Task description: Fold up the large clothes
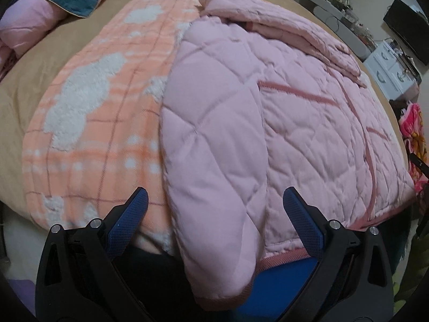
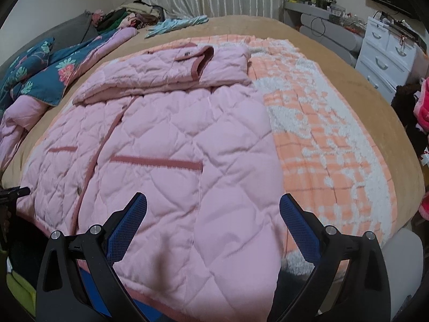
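Note:
A pink quilted jacket (image 1: 295, 123) (image 2: 166, 145) lies spread on an orange and white blanket (image 1: 88, 123) (image 2: 329, 145) on the bed. One sleeve (image 1: 211, 161) is folded over the jacket's body and hangs past the bed's near edge. The other sleeve, or the hood (image 2: 171, 72), lies folded across the far top. My left gripper (image 1: 214, 201) is open above the sleeve's lower part, with nothing between its blue fingers (image 1: 126, 222). My right gripper (image 2: 213, 206) is open over the jacket's near hem, also holding nothing.
The bed has a tan cover (image 2: 370, 86). A teal floral quilt (image 2: 53, 72) is bunched at the far left. White drawers (image 2: 386, 59) and a cluttered shelf (image 2: 316, 2) stand at the right. Colourful clothes (image 1: 413, 131) hang off the bed's right side.

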A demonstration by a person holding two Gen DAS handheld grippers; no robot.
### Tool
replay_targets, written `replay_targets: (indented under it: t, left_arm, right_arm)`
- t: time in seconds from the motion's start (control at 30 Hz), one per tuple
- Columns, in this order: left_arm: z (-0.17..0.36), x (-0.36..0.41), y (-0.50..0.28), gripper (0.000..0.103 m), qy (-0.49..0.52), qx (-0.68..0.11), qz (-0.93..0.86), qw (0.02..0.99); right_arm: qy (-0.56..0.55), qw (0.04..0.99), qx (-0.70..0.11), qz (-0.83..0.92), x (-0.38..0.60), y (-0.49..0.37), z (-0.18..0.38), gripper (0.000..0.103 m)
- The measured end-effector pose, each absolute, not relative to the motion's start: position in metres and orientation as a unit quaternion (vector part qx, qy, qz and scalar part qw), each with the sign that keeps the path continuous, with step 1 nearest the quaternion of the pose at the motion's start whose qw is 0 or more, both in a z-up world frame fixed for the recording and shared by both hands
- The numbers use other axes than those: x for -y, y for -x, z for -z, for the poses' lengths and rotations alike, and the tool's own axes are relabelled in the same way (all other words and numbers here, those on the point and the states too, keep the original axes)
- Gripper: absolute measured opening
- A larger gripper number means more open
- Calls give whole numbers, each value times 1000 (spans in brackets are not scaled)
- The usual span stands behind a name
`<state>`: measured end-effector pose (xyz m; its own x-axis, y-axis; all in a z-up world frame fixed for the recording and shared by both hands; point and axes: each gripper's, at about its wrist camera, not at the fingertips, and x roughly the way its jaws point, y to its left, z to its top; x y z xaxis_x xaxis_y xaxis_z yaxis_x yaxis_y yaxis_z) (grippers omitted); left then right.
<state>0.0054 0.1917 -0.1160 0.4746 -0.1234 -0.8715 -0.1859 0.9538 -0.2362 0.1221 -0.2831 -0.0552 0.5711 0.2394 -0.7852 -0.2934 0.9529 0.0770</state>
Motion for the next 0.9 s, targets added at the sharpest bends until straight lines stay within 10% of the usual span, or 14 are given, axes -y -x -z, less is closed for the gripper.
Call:
replay_targets:
  t: [0.73,0.9]
  left_arm:
    - [135,-170,-9,94,140,-530,-18,836]
    - [135,-167,-8,94,132,-532,-16,836]
  right_arm:
    - [53,814,-551,-176,297,-93,97,98]
    - [86,815,-546,-174,294,-88,98,67]
